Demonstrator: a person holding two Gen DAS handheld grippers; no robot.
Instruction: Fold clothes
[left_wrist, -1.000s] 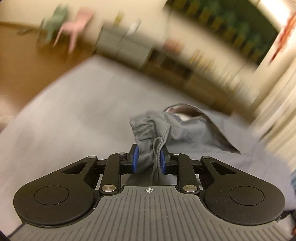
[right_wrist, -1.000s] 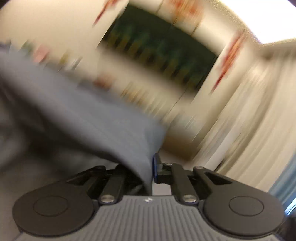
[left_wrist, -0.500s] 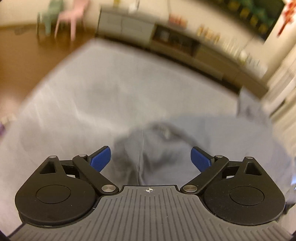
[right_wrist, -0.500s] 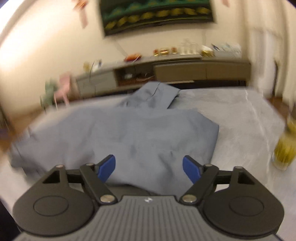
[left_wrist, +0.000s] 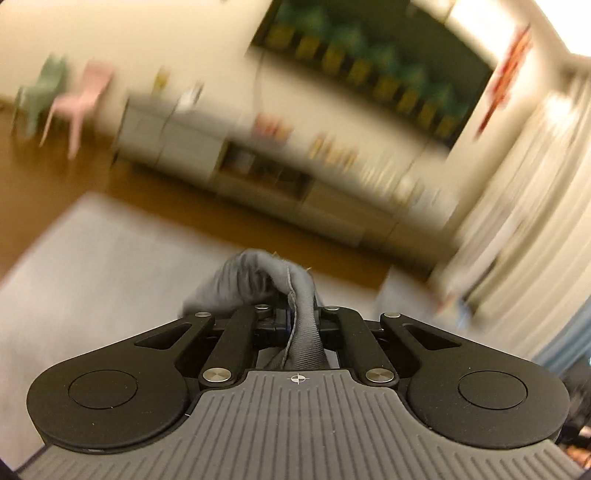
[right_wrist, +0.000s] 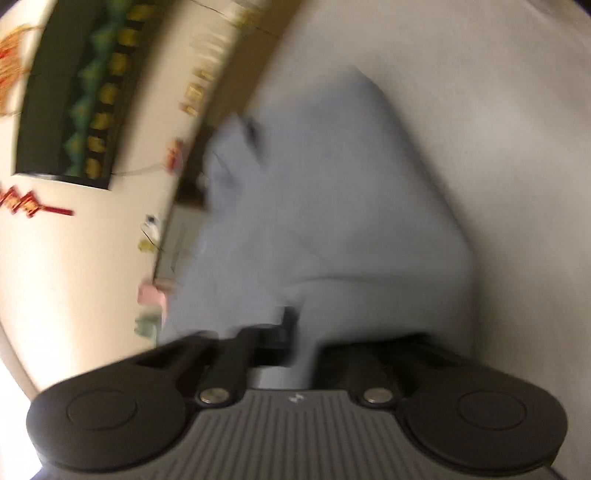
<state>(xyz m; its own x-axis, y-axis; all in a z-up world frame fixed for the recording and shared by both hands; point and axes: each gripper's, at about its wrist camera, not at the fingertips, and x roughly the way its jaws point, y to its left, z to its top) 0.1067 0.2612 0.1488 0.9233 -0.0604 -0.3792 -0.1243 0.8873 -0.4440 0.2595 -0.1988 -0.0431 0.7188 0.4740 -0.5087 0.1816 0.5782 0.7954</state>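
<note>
A grey-blue garment (right_wrist: 332, 206) hangs and spreads over the pale grey bed cover (right_wrist: 498, 92) in the right wrist view, which is rolled sideways and blurred. My right gripper (right_wrist: 304, 332) is shut on a fold of that cloth near its lower edge. In the left wrist view my left gripper (left_wrist: 301, 319) is shut on a bunched, seamed edge of the garment (left_wrist: 258, 277), lifted above the bed cover (left_wrist: 92, 266). The rest of the cloth hangs hidden below the left gripper.
A long low cabinet (left_wrist: 258, 166) with small items on top runs along the far wall, with a dark picture (left_wrist: 369, 55) above it. Pink and green chairs (left_wrist: 74, 99) stand on the brown floor at left. Pale curtains (left_wrist: 535, 203) hang at right.
Both grippers stood open over the flat garment half a second ago; now both are shut on cloth. The left has risen with its bunch. The right view has rolled sideways.
</note>
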